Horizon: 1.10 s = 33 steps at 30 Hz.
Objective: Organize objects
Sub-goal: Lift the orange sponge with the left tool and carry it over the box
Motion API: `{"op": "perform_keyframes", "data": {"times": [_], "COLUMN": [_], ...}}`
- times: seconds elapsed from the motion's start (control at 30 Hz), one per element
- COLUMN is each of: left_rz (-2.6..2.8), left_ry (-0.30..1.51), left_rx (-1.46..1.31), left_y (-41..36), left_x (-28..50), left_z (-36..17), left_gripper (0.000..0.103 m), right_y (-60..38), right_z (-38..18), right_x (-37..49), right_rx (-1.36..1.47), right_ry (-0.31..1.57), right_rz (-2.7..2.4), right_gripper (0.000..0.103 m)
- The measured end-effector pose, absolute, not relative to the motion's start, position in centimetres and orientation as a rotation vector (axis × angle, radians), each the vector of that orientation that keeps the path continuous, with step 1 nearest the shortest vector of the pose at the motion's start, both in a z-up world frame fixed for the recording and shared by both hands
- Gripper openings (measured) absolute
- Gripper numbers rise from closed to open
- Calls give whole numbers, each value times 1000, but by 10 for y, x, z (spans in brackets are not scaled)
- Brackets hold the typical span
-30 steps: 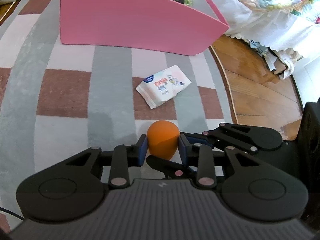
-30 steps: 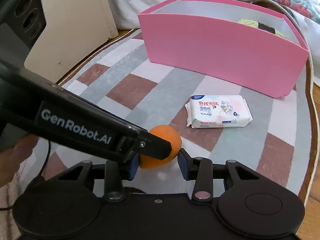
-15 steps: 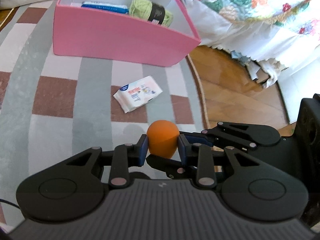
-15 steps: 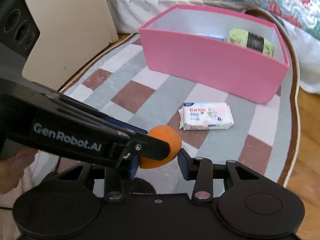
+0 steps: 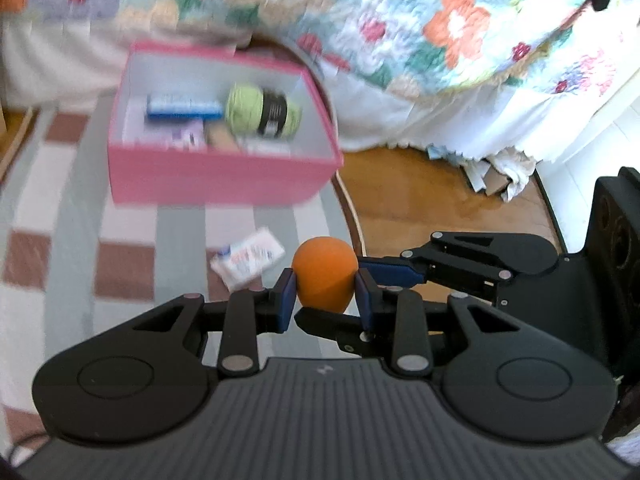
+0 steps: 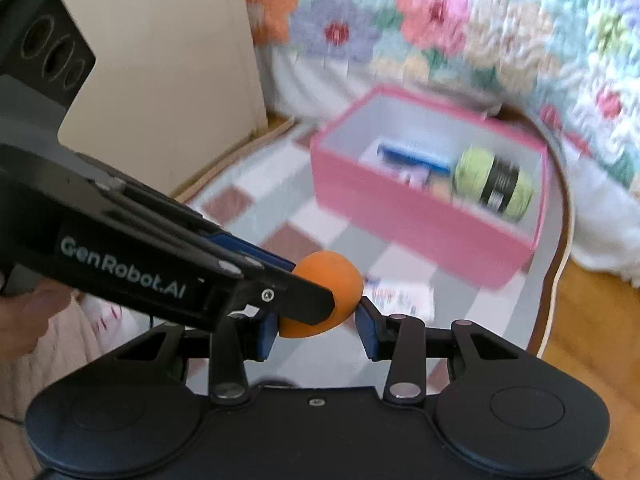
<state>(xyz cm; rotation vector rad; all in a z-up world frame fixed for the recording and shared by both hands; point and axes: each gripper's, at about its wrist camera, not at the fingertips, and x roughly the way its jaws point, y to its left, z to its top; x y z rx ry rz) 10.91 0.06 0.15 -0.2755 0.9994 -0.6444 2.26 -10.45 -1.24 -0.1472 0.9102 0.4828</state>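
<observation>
A checked rug [image 5: 80,248] covers the wooden floor beside a bed with a floral quilt [image 5: 360,20]. The left gripper [image 5: 325,294] pinches an orange ball [image 5: 325,276] at its widest part, and the right gripper [image 6: 318,322] clamps the same ball [image 6: 332,280] crosswise, so 2 pairs of pads hold it above the rug. The ball looks light, smooth and a little yielding, so it may slip; a grip across the middle suits it. Beyond lie a tissue pack [image 5: 248,258] and the pink box [image 5: 216,176], holding green yarn [image 5: 262,114].
</observation>
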Motion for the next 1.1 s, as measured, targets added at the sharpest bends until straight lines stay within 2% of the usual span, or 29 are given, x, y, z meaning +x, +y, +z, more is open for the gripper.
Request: {"op": "perform_keyframes", "data": {"times": [0.33, 0.57, 0.8, 1.1], "left_rz": [-602, -545, -455, -332], "left_ry": [939, 919, 961, 999], "left_rx": [-300, -299, -351, -423], "left_y": [16, 5, 3, 7], "left_x": [149, 202, 253, 310], "left_z": [51, 57, 25, -50], "left_gripper": [31, 31, 31, 31], "right_y": [-90, -94, -105, -109], "right_z": [45, 65, 44, -26], "right_x": [59, 108, 169, 243], "right_rx": [-216, -228, -176, -82], "right_ry": [804, 788, 801, 876], "right_rz": [499, 506, 560, 567], "right_gripper": [46, 47, 47, 47]}}
